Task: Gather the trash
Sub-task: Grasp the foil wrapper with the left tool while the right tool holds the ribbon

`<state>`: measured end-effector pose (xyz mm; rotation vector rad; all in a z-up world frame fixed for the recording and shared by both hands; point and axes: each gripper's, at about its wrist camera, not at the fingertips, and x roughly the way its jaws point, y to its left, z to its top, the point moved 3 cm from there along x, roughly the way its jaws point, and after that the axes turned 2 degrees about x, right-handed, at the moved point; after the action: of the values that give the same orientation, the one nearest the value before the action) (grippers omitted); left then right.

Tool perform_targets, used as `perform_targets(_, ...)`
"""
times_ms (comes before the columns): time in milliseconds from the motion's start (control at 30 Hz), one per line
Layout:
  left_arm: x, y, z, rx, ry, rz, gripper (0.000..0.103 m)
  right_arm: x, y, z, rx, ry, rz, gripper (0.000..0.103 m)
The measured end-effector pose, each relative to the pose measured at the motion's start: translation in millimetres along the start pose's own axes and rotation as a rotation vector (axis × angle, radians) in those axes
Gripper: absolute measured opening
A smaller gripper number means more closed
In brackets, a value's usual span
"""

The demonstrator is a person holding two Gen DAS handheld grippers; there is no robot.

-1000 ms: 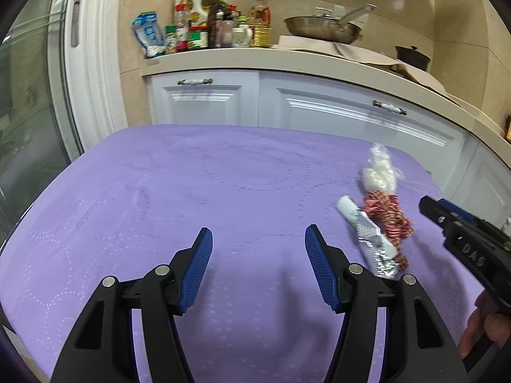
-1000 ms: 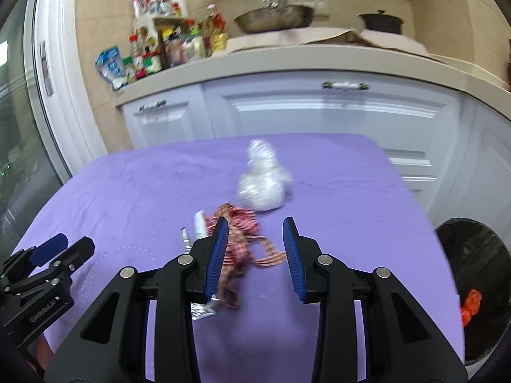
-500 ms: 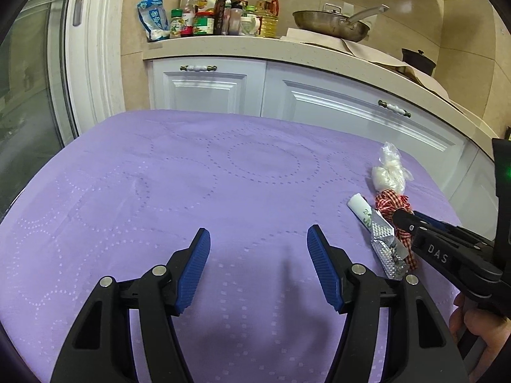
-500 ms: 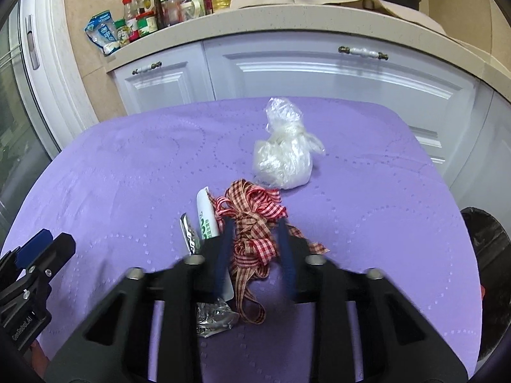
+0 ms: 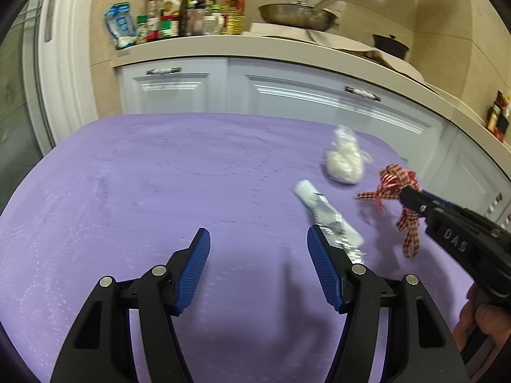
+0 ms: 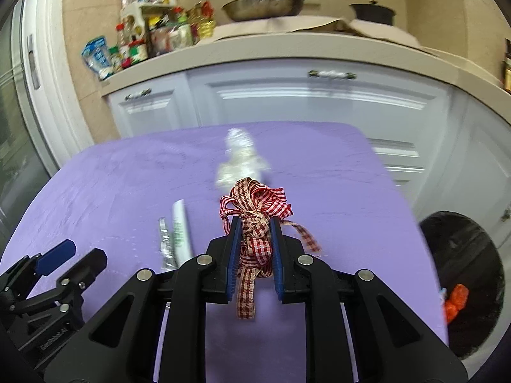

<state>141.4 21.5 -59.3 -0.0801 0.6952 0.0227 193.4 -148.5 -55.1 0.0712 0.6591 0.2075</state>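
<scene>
Seen from the left wrist camera, the left gripper point(image 5: 258, 239) hovers over a purple tablecloth point(image 5: 159, 175), its blue-padded jaws spread wide with nothing between them. Just past its right finger lies a crumpled foil-and-white wrapper point(image 5: 325, 214). Farther back sits a knotted clear plastic bag point(image 5: 345, 162). At the right edge the right gripper point(image 5: 410, 199) enters the picture with a red-and-white checked ribbon point(image 5: 396, 185) bunched at its tip, loose tails dangling clear of the cloth; a hand point(image 5: 479, 316) grips its handle. White cabinets point(image 5: 287, 92) run behind the table, under a counter crowded with bottles point(image 5: 179, 16) and a metal pan point(image 5: 297, 16).

From the right wrist camera, the right gripper point(image 6: 255, 245) has its jaws clamped on the checked ribbon point(image 6: 255, 210), which is raised off the tablecloth point(image 6: 335, 185), loops fanning above the pads and one tail hanging below. The wrapper point(image 6: 179, 233) lies on the cloth just left of the fingers, and the plastic bag point(image 6: 239, 159), blurred here, sits beyond the ribbon. The left gripper point(image 6: 73, 255) shows at lower left, fingers apart. Off the table's right edge stands a black-lined bin point(image 6: 460, 274) with something orange inside, possibly a scrap of wrapper.
</scene>
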Motion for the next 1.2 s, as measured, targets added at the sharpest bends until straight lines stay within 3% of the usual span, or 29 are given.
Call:
perform_targets(367,16,-54,-3,0.083,0.035,-0.018,0.062,-41,-80,-14,0.096,-0.058,-0.088,0.017)
perform_targets(633,37,-58,-8,0.072,0.127,-0.006,0.062,-49,-113,-25,0.15,-0.064,-0.097,0.017)
perform_targets(800,40,-54,-12,0.059,0.159,-0.033,0.042,-49,-120,-28,0.162,-0.067,-0.09,0.018)
perform_targets(867,38,-54,-12,0.067,0.156,-0.03,0.026,-49,-121,-28,0.165,-0.069,-0.089,0.018)
perform_targets(967,33,-54,-13,0.08,0.138,-0.034,0.014,-50,-121,-30,0.169,-0.07,-0.089,0.018)
perform_targets(1200,26,-47,-11,0.074,0.114,-0.046,0.014,-50,-121,-30,0.165,-0.073,-0.09,0.018)
